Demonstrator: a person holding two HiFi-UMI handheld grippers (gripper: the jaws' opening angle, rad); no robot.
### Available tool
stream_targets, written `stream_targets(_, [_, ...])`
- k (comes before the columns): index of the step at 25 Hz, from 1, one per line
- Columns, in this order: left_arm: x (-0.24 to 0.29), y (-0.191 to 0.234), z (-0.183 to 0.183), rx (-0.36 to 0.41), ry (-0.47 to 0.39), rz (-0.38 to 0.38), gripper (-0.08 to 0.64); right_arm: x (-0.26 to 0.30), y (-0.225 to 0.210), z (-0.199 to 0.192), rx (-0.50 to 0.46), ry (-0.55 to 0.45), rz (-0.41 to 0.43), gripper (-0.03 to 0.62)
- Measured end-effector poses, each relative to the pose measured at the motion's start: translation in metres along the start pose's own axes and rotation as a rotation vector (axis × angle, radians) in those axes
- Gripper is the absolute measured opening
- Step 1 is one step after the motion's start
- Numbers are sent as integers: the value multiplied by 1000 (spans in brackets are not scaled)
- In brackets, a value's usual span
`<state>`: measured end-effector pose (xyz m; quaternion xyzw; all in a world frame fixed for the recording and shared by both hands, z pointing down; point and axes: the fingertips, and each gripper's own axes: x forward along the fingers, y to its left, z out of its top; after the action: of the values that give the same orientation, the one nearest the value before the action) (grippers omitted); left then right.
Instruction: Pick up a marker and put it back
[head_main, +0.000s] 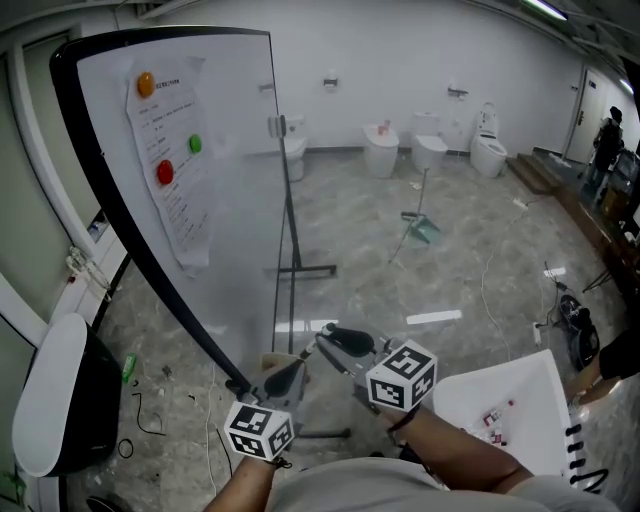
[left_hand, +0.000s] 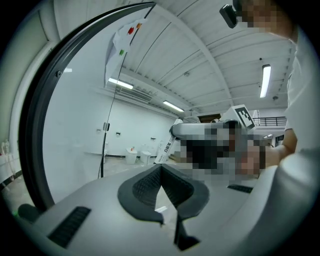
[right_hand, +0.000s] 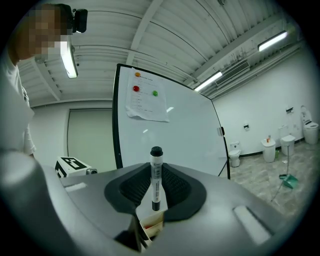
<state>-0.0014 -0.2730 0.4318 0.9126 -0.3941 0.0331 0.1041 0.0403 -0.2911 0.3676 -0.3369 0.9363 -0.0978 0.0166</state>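
A whiteboard marker (right_hand: 156, 175) with a white body and black cap stands upright between the pads of my right gripper (right_hand: 156, 182), which is shut on it. The left gripper view shows the same marker (left_hand: 166, 148) slanting out of the right gripper (left_hand: 192, 131). In the head view the right gripper (head_main: 338, 339) is raised at bottom centre, level, close to the whiteboard (head_main: 215, 190). My left gripper (head_main: 297, 367) sits just below and left of it. Its jaws (left_hand: 161, 170) meet at the tips with nothing between them.
The whiteboard carries a paper sheet (head_main: 170, 150) and coloured magnets, and stands on a black frame (head_main: 295, 268). A small cardboard box (right_hand: 150, 226) lies below the right jaws. A white table (head_main: 530, 395) with small items is at bottom right. Toilets (head_main: 430, 150) line the far wall.
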Motion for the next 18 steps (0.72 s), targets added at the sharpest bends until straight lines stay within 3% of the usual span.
stream_targets(9, [-3,6,1,-15,3,8,2,9,-2,-4,35,6,15,69])
stream_targets(18, [-13,27,-14,-70,18,59,2,38,-14,-31,77,81,35,69])
